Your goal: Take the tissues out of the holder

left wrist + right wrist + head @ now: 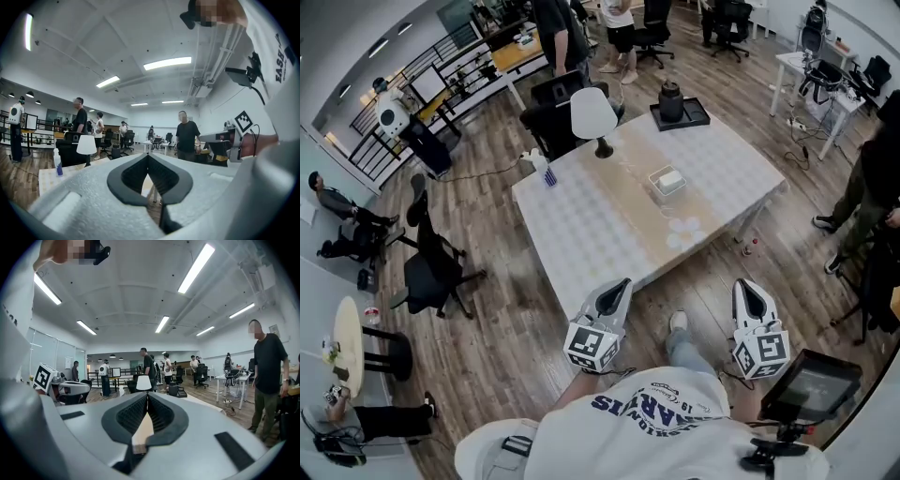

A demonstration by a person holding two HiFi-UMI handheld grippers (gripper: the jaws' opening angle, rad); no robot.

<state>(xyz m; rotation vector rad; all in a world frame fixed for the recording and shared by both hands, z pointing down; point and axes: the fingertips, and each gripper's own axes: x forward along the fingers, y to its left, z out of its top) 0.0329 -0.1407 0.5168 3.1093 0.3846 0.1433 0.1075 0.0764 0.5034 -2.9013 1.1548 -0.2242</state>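
Note:
A clear tissue holder (pixel 666 183) with white tissues in it stands on the white table (pixel 572 225), right of its middle. My left gripper (pixel 623 282) hangs at the table's near edge, shut and empty. Further right, off the table's near corner, my right gripper (pixel 744 286) is held above the floor, its tips together with nothing between them. Both are well short of the holder. In the left gripper view the shut tips (pixel 148 155) point level across the room. The right gripper view shows its tips (pixel 147 394) meeting the same way.
A white lamp (pixel 593 117) stands at the table's far edge, a black tray with a dark jug (pixel 677 111) at the far right corner, a small bottle (pixel 549 177) at the left edge. Office chairs (pixel 431 267) and several people stand around. A tablet (pixel 811 386) sits by my right side.

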